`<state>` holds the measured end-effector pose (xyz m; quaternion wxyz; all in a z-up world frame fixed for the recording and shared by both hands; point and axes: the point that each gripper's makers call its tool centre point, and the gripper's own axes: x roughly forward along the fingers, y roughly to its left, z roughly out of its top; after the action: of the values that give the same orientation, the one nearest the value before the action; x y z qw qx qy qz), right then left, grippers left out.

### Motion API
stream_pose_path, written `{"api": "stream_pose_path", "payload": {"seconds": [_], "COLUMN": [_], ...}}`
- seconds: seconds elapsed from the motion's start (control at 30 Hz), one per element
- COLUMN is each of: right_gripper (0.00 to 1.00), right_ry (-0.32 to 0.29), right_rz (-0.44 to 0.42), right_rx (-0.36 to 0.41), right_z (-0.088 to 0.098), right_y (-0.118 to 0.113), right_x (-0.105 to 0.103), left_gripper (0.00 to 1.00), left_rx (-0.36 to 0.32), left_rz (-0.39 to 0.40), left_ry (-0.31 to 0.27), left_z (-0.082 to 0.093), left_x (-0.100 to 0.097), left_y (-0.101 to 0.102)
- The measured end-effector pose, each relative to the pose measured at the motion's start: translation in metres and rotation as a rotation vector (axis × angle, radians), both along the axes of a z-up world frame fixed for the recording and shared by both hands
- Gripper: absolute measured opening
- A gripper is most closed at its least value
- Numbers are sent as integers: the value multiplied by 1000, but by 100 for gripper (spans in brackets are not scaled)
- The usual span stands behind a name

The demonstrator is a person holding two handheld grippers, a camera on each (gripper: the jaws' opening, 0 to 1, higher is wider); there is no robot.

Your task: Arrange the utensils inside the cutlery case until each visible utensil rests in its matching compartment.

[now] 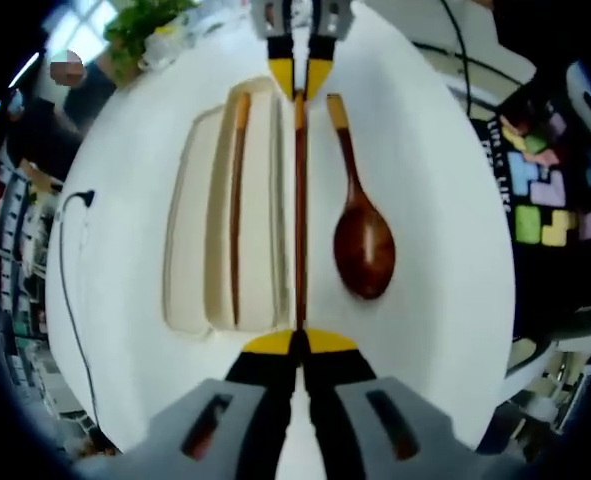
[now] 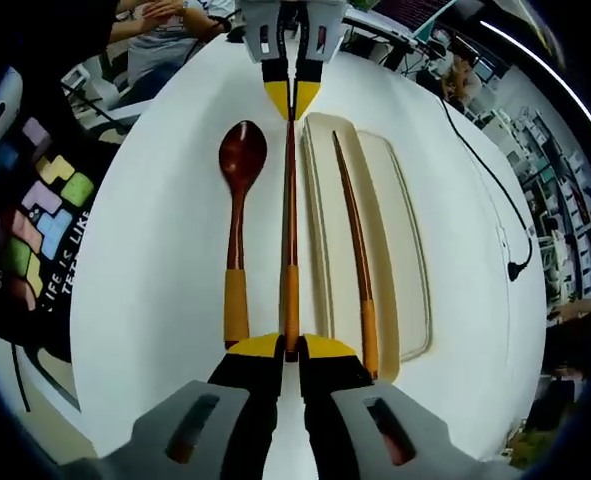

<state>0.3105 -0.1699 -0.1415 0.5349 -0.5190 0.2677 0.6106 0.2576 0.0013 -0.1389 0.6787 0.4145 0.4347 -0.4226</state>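
You hold one chopstick [image 2: 290, 215] by both ends. Your right gripper [image 2: 290, 347] is clamped on its yellow-wrapped end, and your left gripper [image 1: 298, 343] is clamped on its thin end. Each gripper shows at the far end of the stick in the other gripper's view. The stick runs just beside the long edge of the cutlery case [image 2: 407, 255], between the case and the spoon. I cannot tell if it is lifted up or still touching the table.

The second chopstick [image 2: 352, 230] already lies in the case, in the slot nearest to you. The wide slot past it looks bare. The wooden spoon [image 2: 238, 215] lies on the white table [image 2: 155, 300], close to the stick you hold but outside the case.

So I think this step is putting the held chopstick in. Next, move both hands sideways together toward the case. Keep the stick level so it does not bend or twist. Lower it into the narrow slot beside its twin, then let go with both grippers.

After that, the spoon still needs to go in, likely into the wide slot.

A colourful bag [image 2: 37, 215] sits off the table edge.
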Motion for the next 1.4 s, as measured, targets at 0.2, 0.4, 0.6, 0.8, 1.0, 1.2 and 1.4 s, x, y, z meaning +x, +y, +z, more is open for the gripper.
{"api": "stream_pose_path", "payload": {"seconds": [0.2, 0.4, 0.6, 0.8, 1.0, 1.2, 1.4], "right_gripper": [4, 4, 5, 5, 5, 5, 5], "right_ry": [-28, -80, -130, -156, -155, -129, -109], "right_rz": [-4, -4, -21, -19, -28, -21, -8], "right_rx": [20, 28, 43, 49, 43, 44, 31], "right_z": [12, 30, 43, 42, 33, 26, 21], "right_y": [-4, -9, -13, -18, -21, -16, -11], "right_x": [6, 19, 38, 53, 65, 65, 61], "left_gripper": [1, 1, 1, 1, 1, 2, 2], "left_rx": [1, 2, -14, -25, -24, -7, 9], "left_rz": [-4, -5, 1, 4, 10, 17, 24], "left_ry": [-37, -69, -96, -113, -102, -84, -55], "left_z": [15, 24, 30, 30, 24, 18, 10], "left_x": [3, 13, 25, 36, 45, 47, 45], "left_y": [-4, -9, -15, -22, -25, -20, -16]}}
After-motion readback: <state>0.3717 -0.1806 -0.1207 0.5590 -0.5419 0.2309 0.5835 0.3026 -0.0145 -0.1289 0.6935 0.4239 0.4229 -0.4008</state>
